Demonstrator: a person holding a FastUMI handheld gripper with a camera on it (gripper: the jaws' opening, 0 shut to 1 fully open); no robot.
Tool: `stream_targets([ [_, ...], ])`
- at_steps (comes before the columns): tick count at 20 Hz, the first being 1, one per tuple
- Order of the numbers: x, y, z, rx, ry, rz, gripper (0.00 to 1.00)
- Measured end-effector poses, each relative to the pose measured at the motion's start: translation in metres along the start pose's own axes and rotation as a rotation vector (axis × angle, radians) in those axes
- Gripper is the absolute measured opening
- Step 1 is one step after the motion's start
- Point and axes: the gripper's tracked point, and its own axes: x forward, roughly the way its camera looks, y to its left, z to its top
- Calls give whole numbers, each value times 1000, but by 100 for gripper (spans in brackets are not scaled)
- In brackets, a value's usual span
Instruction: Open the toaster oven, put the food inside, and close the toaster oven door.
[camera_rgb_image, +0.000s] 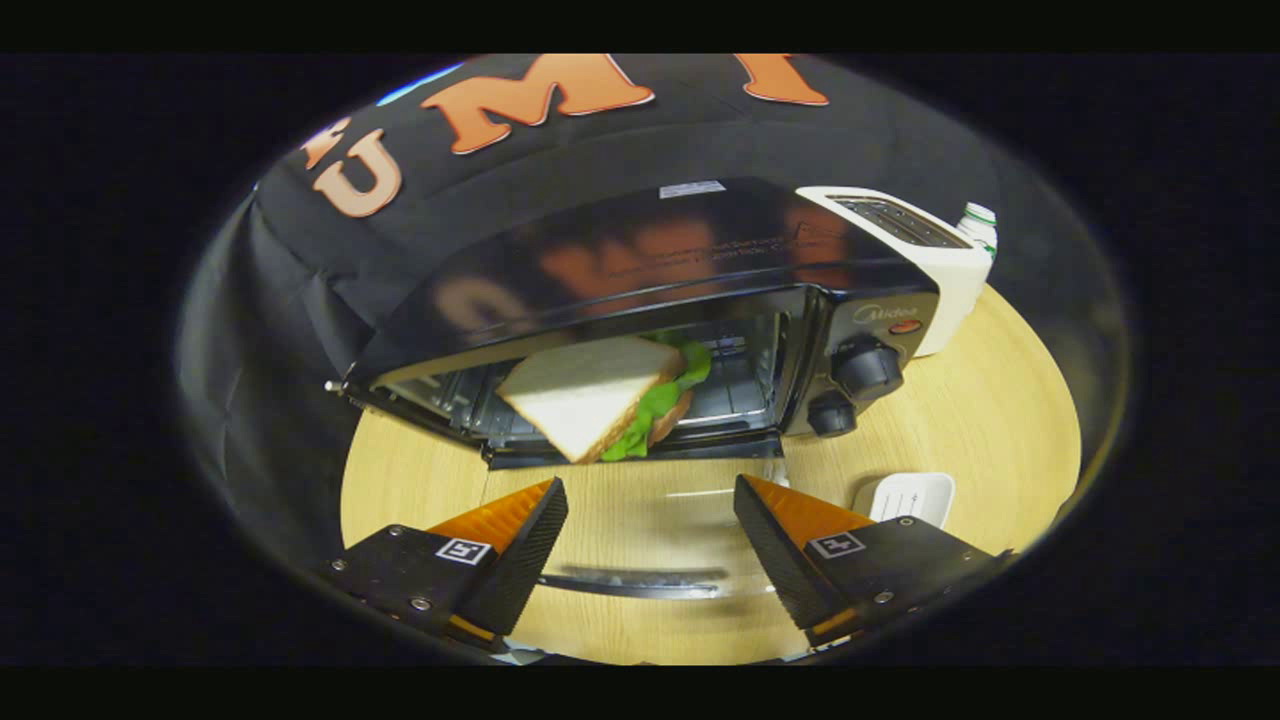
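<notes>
Test booth, cloth wall, toaster oven, wood table

One toaster oven, one sandwich, one toaster, one bottle, one dish

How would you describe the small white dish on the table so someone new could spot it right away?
Start at the black toaster oven on the wooden table, its glass door folded down and a sandwich inside. The open gripper hovers over that door. Just beyond its right finger lies the white dish: low, flat and rounded, unlike the tall white toaster.
</notes>
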Motion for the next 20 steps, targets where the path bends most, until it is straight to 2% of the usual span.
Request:
stream_targets([
  [6,-37,22,-70,-67,59,79,99],
  [13,-34,16,-137,-171,143,20,99],
  [20,15,7,-148,-170,189,-96,99],
])
